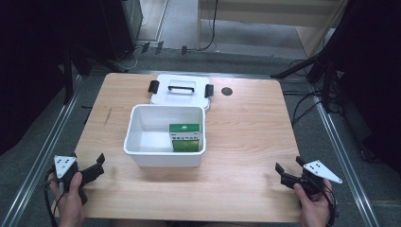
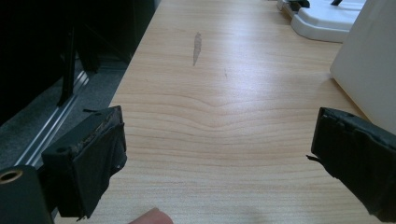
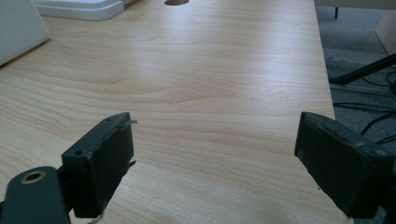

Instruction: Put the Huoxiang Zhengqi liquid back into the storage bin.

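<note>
Wooden table point(image 1: 246, 142) on a grey floor — a white bin point(image 1: 142, 137) sits at its centre, holding a green box point(image 1: 185, 137) upright against its right wall. Behind it lies the white lid point(image 1: 180, 92). Left gripper point(image 1: 98, 166) and right gripper point(image 1: 287, 171) rest at the near corners, well apart from the bin — both with jaws spread, nothing between them.

Table point(image 1: 246, 142) pale smooth wood; bin point(image 1: 163, 158) glossy white plastic
</note>
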{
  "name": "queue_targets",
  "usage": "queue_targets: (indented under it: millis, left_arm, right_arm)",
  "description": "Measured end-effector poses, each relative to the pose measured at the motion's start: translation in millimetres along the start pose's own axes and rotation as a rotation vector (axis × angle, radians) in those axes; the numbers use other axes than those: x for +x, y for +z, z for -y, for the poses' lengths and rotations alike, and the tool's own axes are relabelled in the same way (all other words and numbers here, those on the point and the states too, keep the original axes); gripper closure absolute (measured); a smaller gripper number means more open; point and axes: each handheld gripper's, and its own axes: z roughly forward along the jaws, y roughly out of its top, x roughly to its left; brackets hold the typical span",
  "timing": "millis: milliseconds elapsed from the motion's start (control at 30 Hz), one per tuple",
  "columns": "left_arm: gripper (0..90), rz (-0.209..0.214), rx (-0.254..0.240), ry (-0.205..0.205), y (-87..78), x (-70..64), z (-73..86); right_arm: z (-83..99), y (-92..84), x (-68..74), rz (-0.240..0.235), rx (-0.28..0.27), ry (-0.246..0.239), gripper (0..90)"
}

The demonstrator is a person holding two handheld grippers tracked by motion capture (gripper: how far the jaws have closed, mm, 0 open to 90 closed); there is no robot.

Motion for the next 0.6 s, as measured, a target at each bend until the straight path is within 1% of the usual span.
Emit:
queue_targets:
  millis: [67, 167, 200, 233, 267, 300, 400, 600]
  left_arm:
    - [3.9, 0.001, 0.000, -0.001, 0.0, 0.1, 0.0]
    - [3.9, 0.002, 0.001, -0.002, 0.2, 0.2, -0.1]
    - [3.9, 0.002, 0.001, -0.002, 0.2, 0.2, -0.1]
    - [3.9, 0.002, 0.001, -0.002, 0.2, 0.2, -0.1]
    - [3.9, 0.002, 0.002, -0.002, 0.3, 0.3, -0.1]
    - [3.9, 0.003, 0.001, -0.003, 0.3, 0.3, -0.1]
    - [3.9, 0.003, 0.002, -0.002, 0.2, 0.3, -0.1]
    - [3.9, 0.001, 0.002, -0.002, 0.4, 0.1, -0.1]
  right_arm:
    - [0.2, -0.4, -0.2, -0.012, 0.001, 0.015, 12.9]
    - [0.3, -0.5, -0.2, -0.035, 0.000, 0.013, 12.9]
    - [0.5, -0.6, -0.6, -0.055, -0.004, 0.017, 13.0]
    - [0.5, -0.6, -0.6, -0.055, -0.004, 0.017, 13.0]
    - [0.8, -1.5, -1.8, -0.072, -0.011, 0.033, 13.0]
    - [0.8, -1.5, -1.8, -0.072, -0.011, 0.033, 13.0]
    - [1.4, -3.0, -4.2, -0.075, -0.028, 0.056, 13.2]
    - [1.1, -2.4, -3.2, -0.063, -0.022, 0.049, 13.4]
